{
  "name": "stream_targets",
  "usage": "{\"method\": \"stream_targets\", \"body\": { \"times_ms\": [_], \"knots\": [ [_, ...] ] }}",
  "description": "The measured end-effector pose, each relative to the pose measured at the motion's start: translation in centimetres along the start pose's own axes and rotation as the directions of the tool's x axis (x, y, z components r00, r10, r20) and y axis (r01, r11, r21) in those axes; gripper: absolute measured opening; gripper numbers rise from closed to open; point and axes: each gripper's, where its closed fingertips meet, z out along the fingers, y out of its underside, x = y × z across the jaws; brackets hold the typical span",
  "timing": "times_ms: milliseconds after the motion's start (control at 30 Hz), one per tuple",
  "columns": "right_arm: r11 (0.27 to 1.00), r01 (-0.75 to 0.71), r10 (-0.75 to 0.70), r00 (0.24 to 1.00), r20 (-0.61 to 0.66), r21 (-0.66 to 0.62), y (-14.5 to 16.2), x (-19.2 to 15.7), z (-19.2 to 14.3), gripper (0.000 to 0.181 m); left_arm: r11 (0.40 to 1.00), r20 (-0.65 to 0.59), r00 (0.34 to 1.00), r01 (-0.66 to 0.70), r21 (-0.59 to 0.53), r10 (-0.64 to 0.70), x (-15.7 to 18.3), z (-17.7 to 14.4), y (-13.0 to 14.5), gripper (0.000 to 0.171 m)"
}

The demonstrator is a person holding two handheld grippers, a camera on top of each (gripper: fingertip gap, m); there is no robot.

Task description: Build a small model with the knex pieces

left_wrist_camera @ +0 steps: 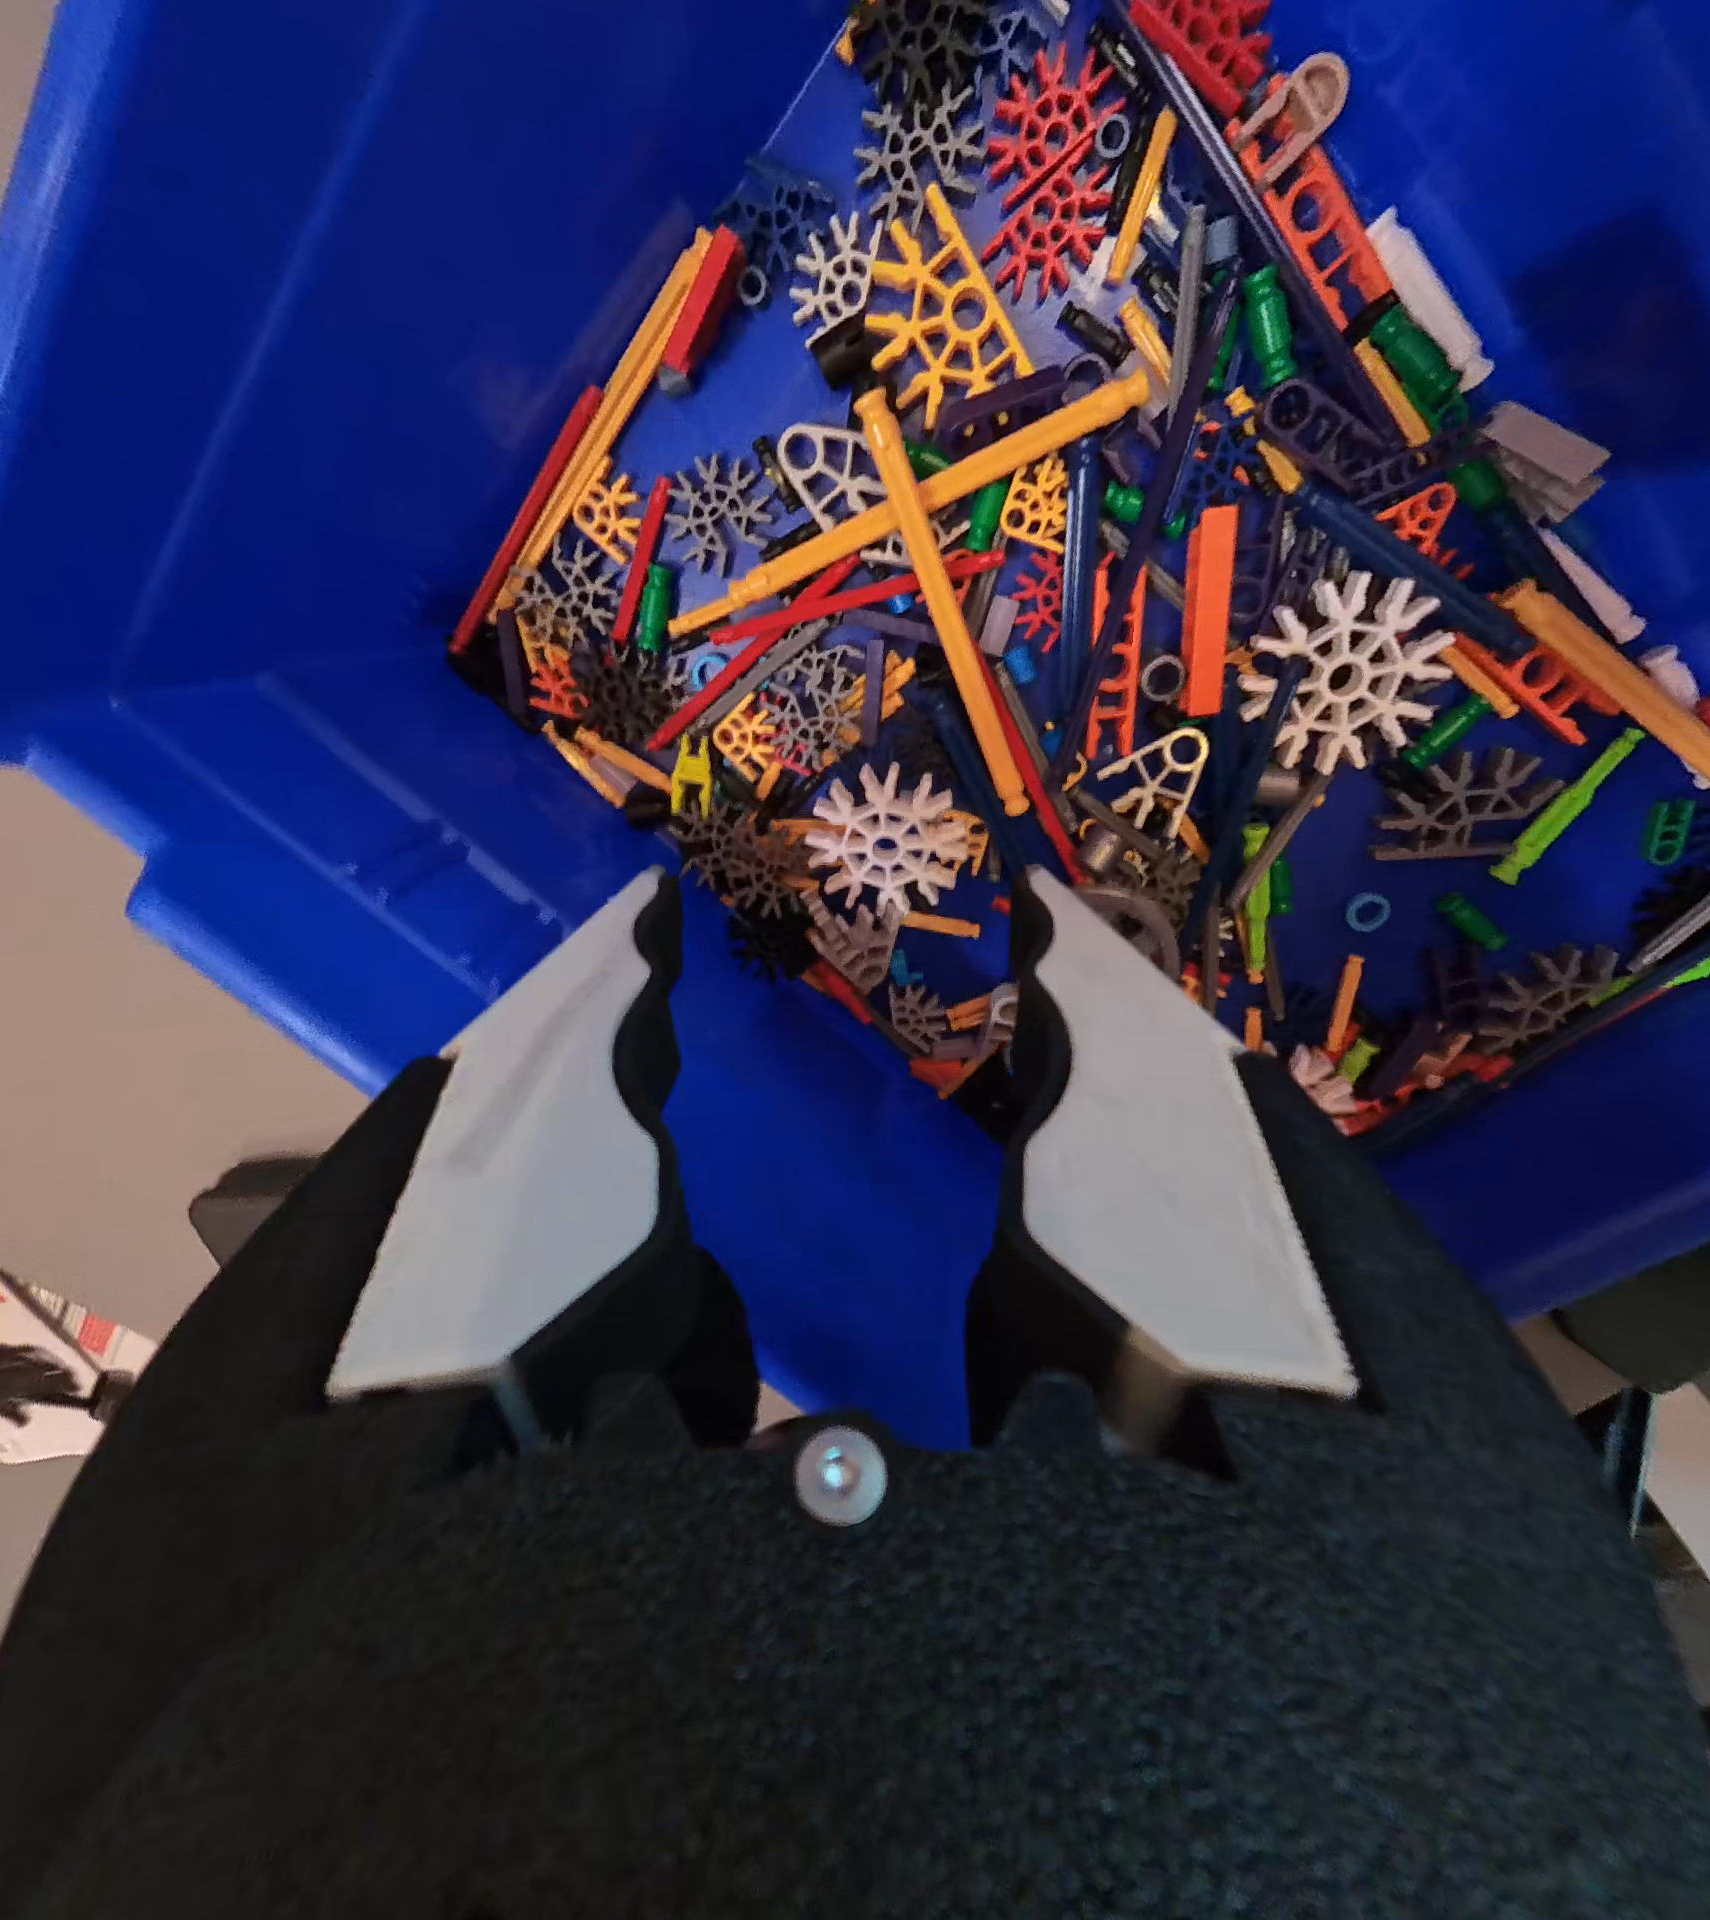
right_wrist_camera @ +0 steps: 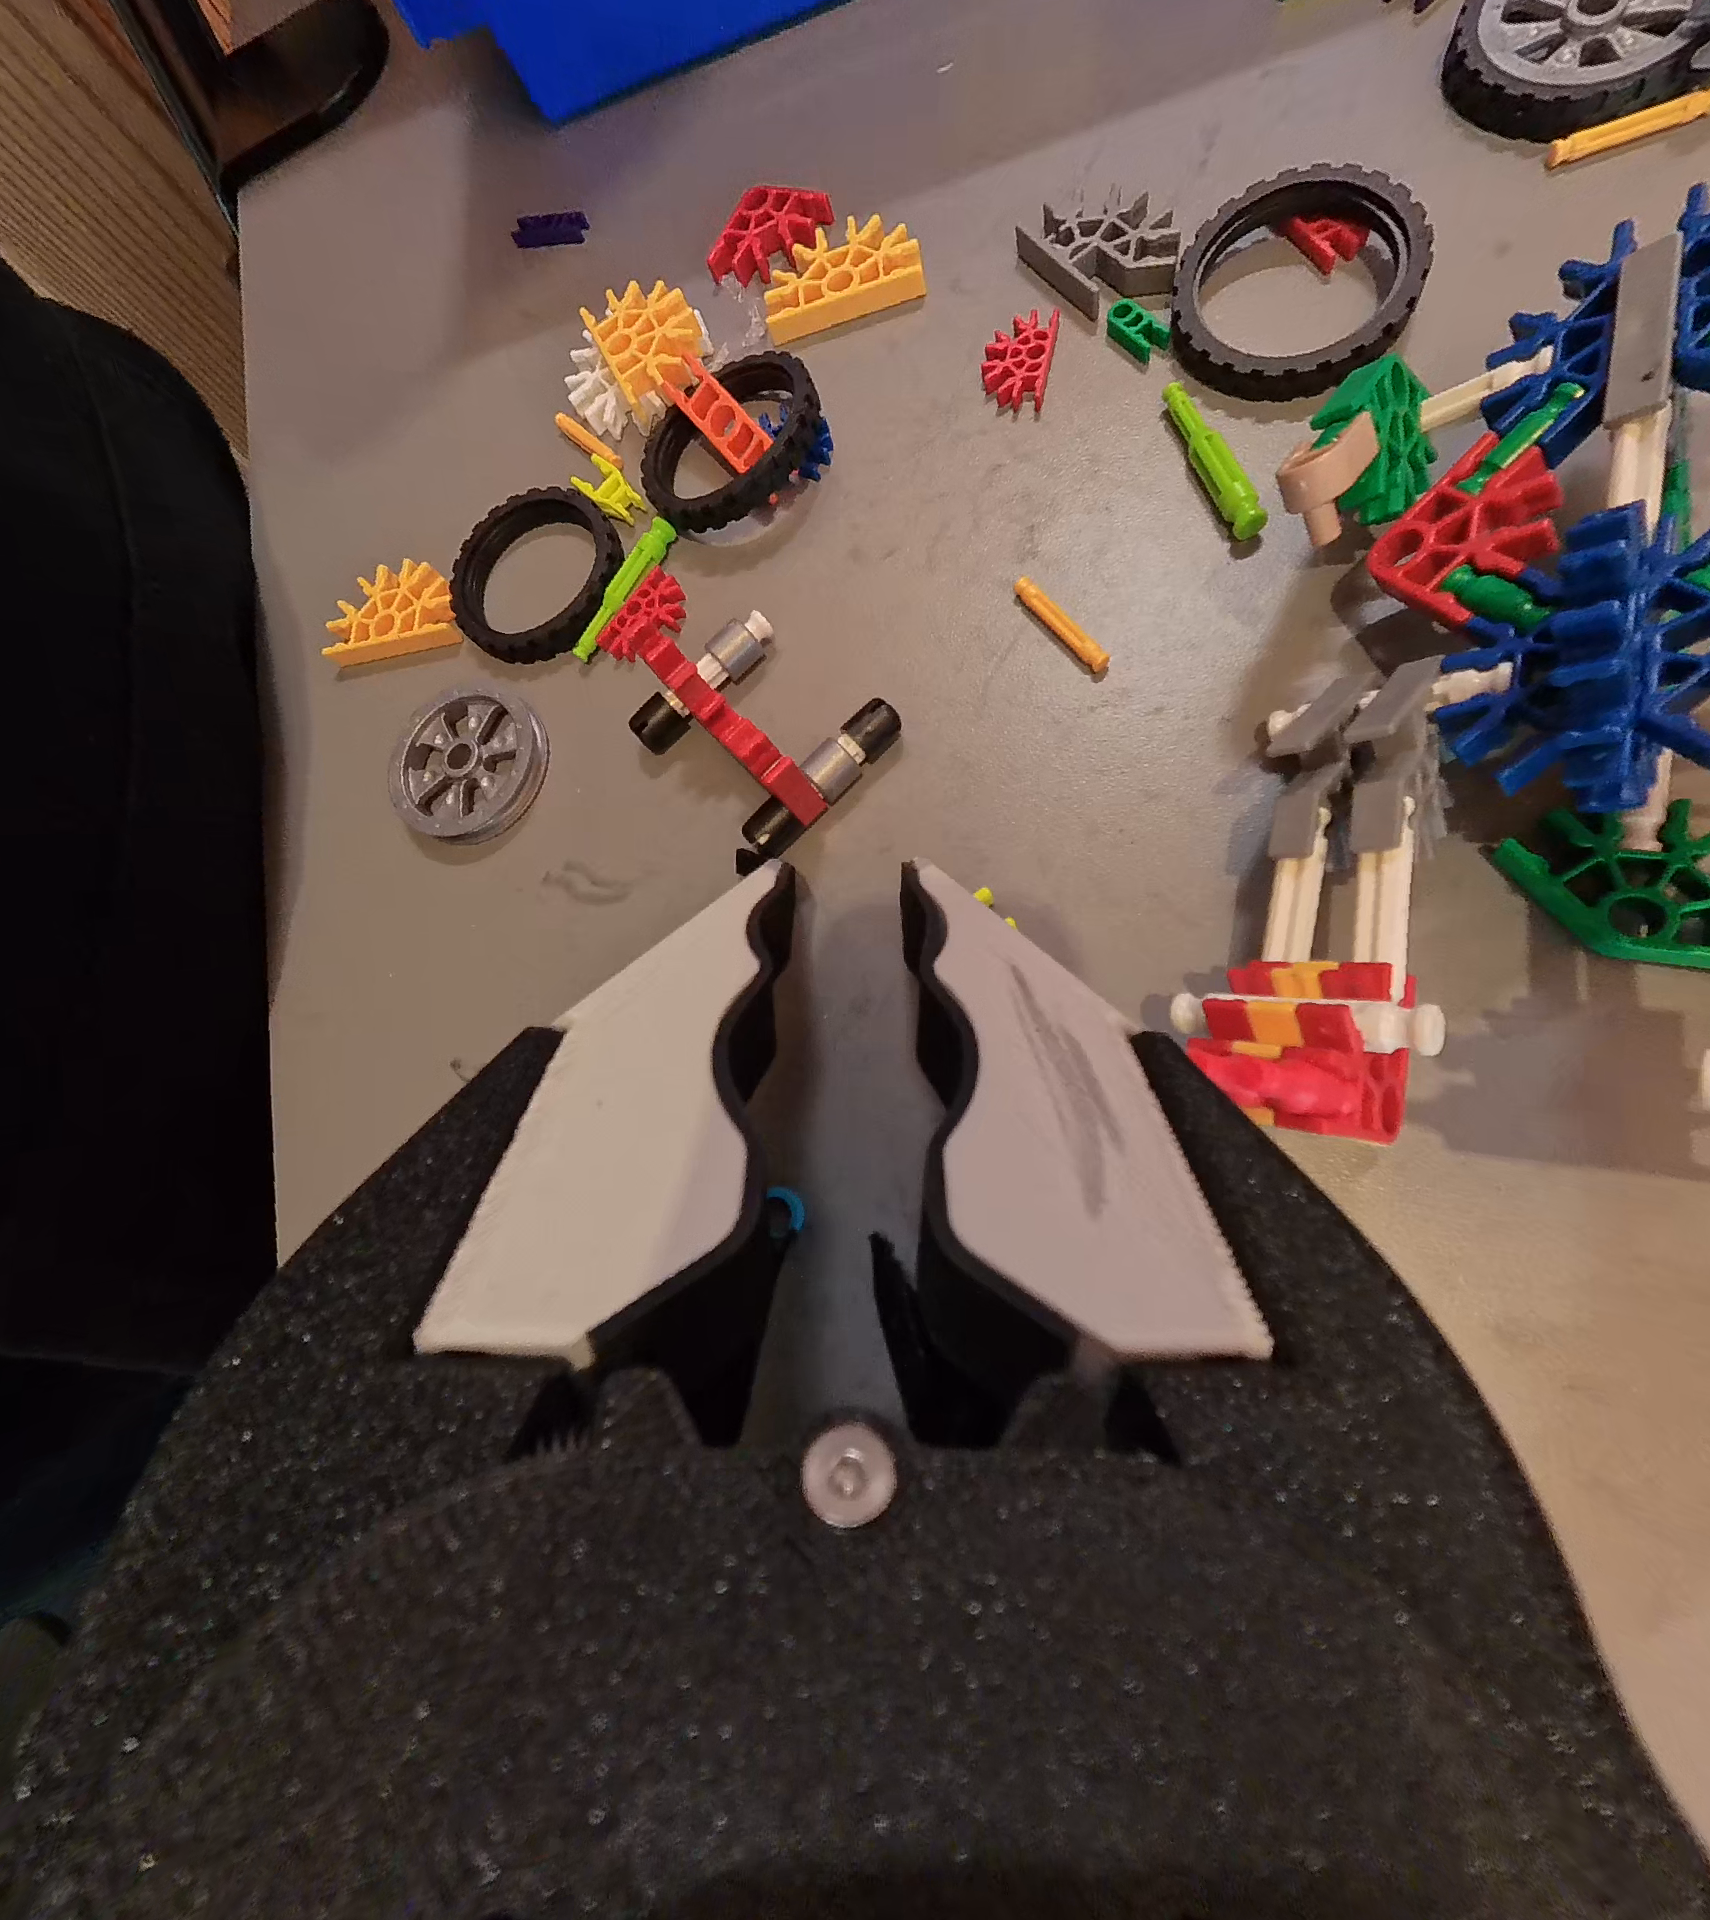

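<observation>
Grey scuffed tabletop [right_wrist_camera: 934, 540]; wooden panel [right_wrist_camera: 51, 208] at left; dim indoor light.

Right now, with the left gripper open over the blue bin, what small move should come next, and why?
Probably ease the left gripper straight down a little. Its jaws stand open and empty above the blue bin, and the white snowflake connector lies on top of the pile just ahead of the fingertips, so a short descent would bracket it.

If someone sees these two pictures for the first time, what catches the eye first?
In the left wrist view, the blue bin full of colourful construction pieces, with a white snowflake connector just beyond the open left gripper. In the right wrist view, the blue, red and green model at the right of the grey table, with black tyres scattered beyond the open right gripper.
</observation>
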Motion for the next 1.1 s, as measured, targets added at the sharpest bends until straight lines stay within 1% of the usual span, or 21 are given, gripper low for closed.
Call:
{"method": "stream_targets", "body": {
  "times_ms": [33,67,167,233,333,367,467,533,567,667,767,833,867,933,1000,1100],
  "knots": [
    [1.000,0.001,-0.001,1.000,0.000,0.000,0.0,0.0,0.0,0.021,1.000,0.003,1.000,-0.019,-0.012,0.019,0.0,0.3,-0.3,0.062],
    [1.000,0.001,-0.001,1.000,-0.001,0.000,0.0,0.0,0.0,0.021,0.998,0.014,0.999,-0.050,-0.026,0.051,-0.1,0.5,-0.5,0.059],
    [1.000,0.005,-0.005,1.000,-0.003,0.000,0.0,0.0,0.0,0.021,0.980,0.086,0.981,-0.162,-0.111,0.172,-1.5,0.9,-0.8,0.043],
    [1.000,0.008,-0.008,1.000,-0.004,0.000,0.0,0.0,0.0,0.021,0.964,0.121,0.963,-0.223,-0.145,0.241,-2.7,0.8,-1.3,0.027],
    [1.000,0.014,-0.014,1.000,-0.006,0.001,0.0,-0.1,0.0,0.022,0.931,0.085,0.942,-0.303,-0.203,0.325,-3.2,1.2,-1.6,0.019],
    [1.000,0.015,-0.015,1.000,-0.007,0.001,0.0,-0.1,0.0,0.022,0.917,0.079,0.934,-0.322,-0.237,0.349,-3.6,1.4,-1.5,0.019],
    [1.000,0.021,-0.021,1.000,-0.008,0.001,0.0,-0.1,0.0,0.023,0.870,0.002,0.918,-0.375,-0.321,0.397,-3.8,2.5,-0.7,0.016],
    [1.000,0.025,-0.025,1.000,-0.010,0.002,0.0,-0.1,0.0,0.023,0.835,-0.071,0.914,-0.395,-0.382,0.400,-3.7,3.1,0.1,0.015],
    [1.000,0.027,-0.027,1.000,-0.010,0.002,0.0,-0.2,0.0,0.023,0.813,-0.099,0.909,-0.407,-0.416,0.404,-3.9,3.2,0.5,0.013],
    [0.999,0.035,-0.035,0.999,-0.013,0.002,0.0,-0.2,0.0,0.024,0.744,-0.173,0.892,-0.444,-0.500,0.417,-4.0,3.4,1.3,0.013],
    [0.999,0.043,-0.043,0.999,-0.018,0.002,0.0,-0.2,0.0,0.025,0.694,-0.221,0.879,-0.470,-0.546,0.422,-4.0,3.9,1.9,0.013],
    [0.999,0.047,-0.047,0.999,-0.020,0.002,0.0,-0.3,0.0,0.025,0.672,-0.242,0.880,-0.469,-0.574,0.408,-4.0,4.1,2.4,0.009],
    [0.999,0.049,-0.049,0.999,-0.021,0.002,0.1,-0.3,0.0,0.025,0.667,-0.242,0.883,-0.463,-0.584,0.402,-4.1,4.1,2.6,0.006],
    [0.999,0.053,-0.053,0.998,-0.022,0.002,0.1,-0.3,0.0,0.026,0.672,-0.243,0.886,-0.460,-0.581,0.395,-4.0,4.2,2.6,0.006],
    [0.998,0.056,-0.056,0.998,-0.022,0.003,0.1,-0.3,0.0,0.026,0.692,-0.242,0.894,-0.445,-0.569,0.377,-3.9,4.4,2.5,0.002],
    [0.998,0.058,-0.058,0.998,-0.019,0.003,0.1,-0.4,-0.1,0.027,0.722,-0.253,0.901,-0.433,-0.539,0.352,-3.5,4.5,2.4,0.002]
  ]
}}
